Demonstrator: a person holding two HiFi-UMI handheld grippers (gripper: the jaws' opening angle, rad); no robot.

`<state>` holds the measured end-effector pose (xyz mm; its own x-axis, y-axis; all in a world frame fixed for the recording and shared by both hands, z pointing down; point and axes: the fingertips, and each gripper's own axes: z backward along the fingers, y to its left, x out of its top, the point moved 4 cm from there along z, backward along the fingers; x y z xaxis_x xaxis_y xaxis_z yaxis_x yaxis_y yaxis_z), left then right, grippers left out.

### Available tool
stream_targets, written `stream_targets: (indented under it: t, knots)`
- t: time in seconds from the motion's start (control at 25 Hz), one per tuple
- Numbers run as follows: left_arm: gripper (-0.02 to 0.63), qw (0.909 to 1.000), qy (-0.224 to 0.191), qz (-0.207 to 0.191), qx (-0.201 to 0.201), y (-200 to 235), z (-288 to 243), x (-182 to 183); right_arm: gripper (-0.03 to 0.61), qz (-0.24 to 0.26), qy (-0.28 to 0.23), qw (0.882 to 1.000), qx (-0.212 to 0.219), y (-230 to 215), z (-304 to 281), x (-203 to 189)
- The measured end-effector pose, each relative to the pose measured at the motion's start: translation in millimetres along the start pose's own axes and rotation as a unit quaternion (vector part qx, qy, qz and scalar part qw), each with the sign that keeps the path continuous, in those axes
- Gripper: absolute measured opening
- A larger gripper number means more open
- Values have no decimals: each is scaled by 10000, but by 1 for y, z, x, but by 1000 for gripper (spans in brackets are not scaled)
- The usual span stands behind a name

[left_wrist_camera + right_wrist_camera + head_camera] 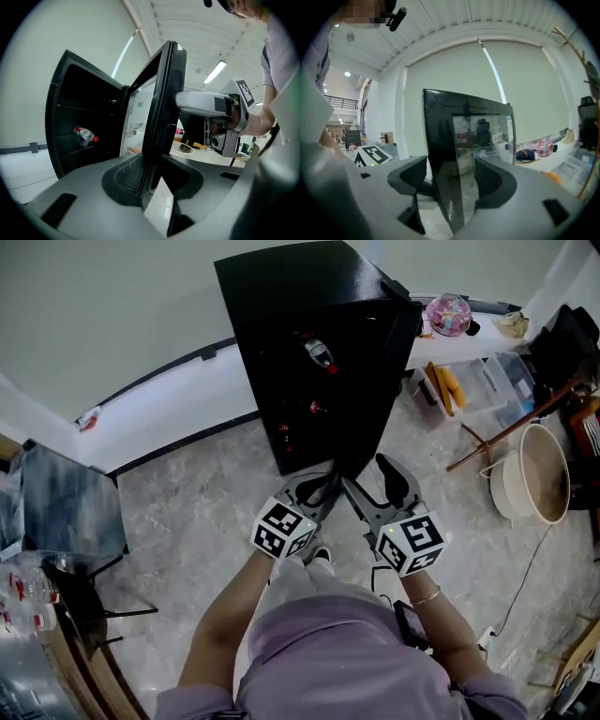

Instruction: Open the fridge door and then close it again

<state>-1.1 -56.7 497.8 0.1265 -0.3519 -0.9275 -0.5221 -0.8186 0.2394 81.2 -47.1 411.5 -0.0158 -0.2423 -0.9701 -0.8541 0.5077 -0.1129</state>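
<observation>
Pinching the fridge door (pixel 161 93) with our left gripper (pixel 152 176) fingers, we straddle it with right gripper (pixel 451 178) fingers wide.

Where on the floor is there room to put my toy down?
Bare floor lies between the fridge and the dark table on the left. The right side is crowded with plastic boxes and a basin.

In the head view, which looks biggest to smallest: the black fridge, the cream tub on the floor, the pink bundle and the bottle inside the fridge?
1. black fridge
2. cream tub
3. pink bundle
4. bottle
The fridge's top is nearer the camera, but its lead is plain.
</observation>
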Motion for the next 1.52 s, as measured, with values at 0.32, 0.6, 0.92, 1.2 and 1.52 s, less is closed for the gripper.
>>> stream_targets:
  t: [0.32,0.6,0.92,1.2,1.52]
  knots:
    - [118,9966,106,-248,-776,-55,-40,-2,371,173,148,9975,-676,-17,28,-12]
    - [112,9895,288,-409,-1357,-85,-73,-2,316,63,169,9874,-1575,-62,69,-23]
    - [96,9914,169,-372,-1245,-65,-84,15,232,-80,33,9727,-2318,-93,106,-27]
    - [80,9962,-180,-233,-816,-28,-100,47,227,-109,-10,9634,-2680,-119,122,-31]
    - [67,9970,-279,-141,-701,-6,-128,67,222,-294,-138,9465,-3212,-145,137,-32]
